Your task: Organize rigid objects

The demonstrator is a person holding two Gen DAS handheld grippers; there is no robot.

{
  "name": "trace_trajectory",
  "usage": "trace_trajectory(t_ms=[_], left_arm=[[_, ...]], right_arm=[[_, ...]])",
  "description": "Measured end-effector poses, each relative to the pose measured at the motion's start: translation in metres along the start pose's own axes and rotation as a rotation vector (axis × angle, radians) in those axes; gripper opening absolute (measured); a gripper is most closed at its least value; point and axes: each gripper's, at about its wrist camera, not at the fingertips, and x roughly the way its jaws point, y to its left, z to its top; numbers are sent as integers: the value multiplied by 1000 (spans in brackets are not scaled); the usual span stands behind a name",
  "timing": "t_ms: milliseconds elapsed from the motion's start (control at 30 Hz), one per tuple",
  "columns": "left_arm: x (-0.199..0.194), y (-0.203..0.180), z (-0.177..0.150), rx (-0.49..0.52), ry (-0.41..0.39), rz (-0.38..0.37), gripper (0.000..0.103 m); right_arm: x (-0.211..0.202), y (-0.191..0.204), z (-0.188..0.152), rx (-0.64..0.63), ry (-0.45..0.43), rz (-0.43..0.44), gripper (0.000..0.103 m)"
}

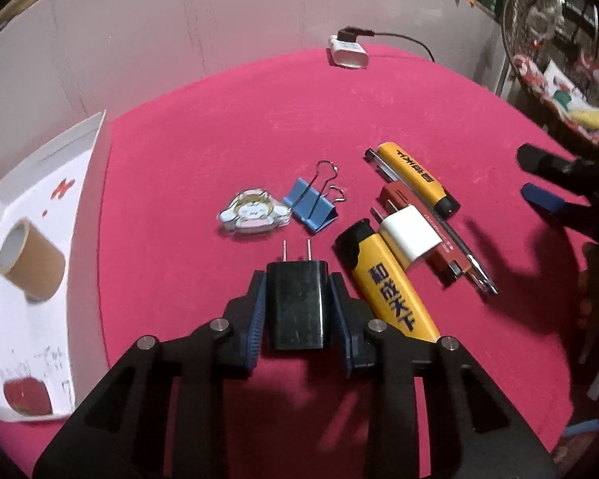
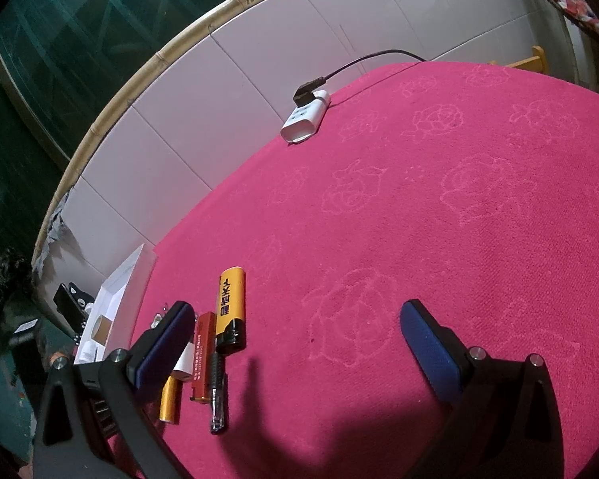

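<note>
My left gripper is shut on a black plug adapter, its two prongs pointing away, low over the pink tablecloth. Beyond it lie a cartoon charm, a blue binder clip, two yellow lighters, a white cube charger, a red box and a pen. My right gripper is open and empty over the cloth, just right of the far lighter, the red box and the pen.
A white box at the table's left edge holds a brown tape roll and a red item. A white power strip with a black cable lies at the far edge, also in the right wrist view. A tiled wall stands behind.
</note>
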Motion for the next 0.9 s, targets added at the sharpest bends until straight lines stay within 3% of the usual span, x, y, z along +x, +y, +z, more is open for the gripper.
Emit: trace_trajectory(t_ms=[67, 267, 300, 367, 467, 700, 767, 900], left_arm=[[-11, 7, -5, -26, -21, -6, 30], [-29, 23, -7, -81, -66, -28, 30], [-32, 26, -8, -90, -74, -31, 30], [-32, 28, -8, -103, -80, -38, 30], [-31, 30, -4, -119, -79, -54, 30], [-34, 34, -4, -132, -90, -60, 30], [-35, 32, -4, -131, -94, -61, 30], [-36, 32, -4, -133, -107, -54, 30]], right_arm=[[5, 9, 0, -47, 20, -44, 103], [20, 50, 5, -220, 65, -62, 102], [24, 60, 7, -255, 72, -69, 98], [33, 75, 8, -312, 95, -85, 68], [56, 87, 5, -372, 162, -114, 54], [78, 90, -2, -430, 199, -163, 40], [78, 86, -1, -446, 204, -186, 29], [74, 72, 5, -419, 197, -188, 28]])
